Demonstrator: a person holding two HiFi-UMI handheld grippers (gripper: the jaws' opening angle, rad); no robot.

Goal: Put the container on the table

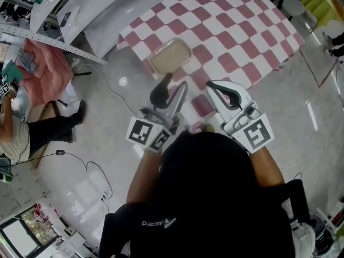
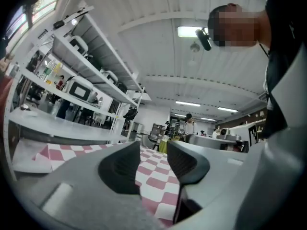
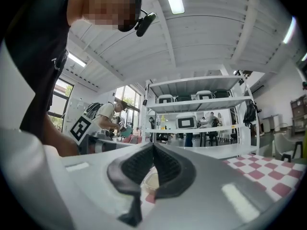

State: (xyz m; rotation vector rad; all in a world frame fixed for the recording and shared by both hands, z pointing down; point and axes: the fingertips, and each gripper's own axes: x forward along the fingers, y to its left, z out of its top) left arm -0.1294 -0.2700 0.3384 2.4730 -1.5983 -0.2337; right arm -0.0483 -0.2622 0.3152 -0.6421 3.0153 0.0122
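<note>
The worktop (image 1: pixel 242 31) takes up most of the far side of the scene. It is covered in a pink-and-white checked cloth that runs off towards the far right. To its left stands a grey metal shelf rack (image 1: pixel 37 15), and a pink cloth (image 1: pixel 51 71) is heaped on the floor below it. A black cable (image 1: pixel 99 85) trails across the pale floor near the rack.

The container (image 1: pixel 169 56) sits flat on the checked cloth by the worktop's near-left corner. It is a shallow beige tray with rounded corners, and neither tool touches it.

Just on the near side of it the person holds both tools out level, side by side, each with a marker cube at its back end (black-and-white squares on the faces).

The left gripper (image 1: pixel 174 85) is nearest the container but clear of it. In the left gripper view (image 2: pixel 153 164) its dark ribbed pads stand apart with nothing between them — only the checked cloth shows through the gap. It is released and empty.

The right gripper (image 1: pixel 210 86) hangs over the worktop's near edge, further right. In the right gripper view (image 3: pixel 153 147) its pads meet at the tips — clenched on nothing. The container (image 3: pixel 151 182) shows small and pale through the slit below the tips, lying on the cloth beyond.
</note>
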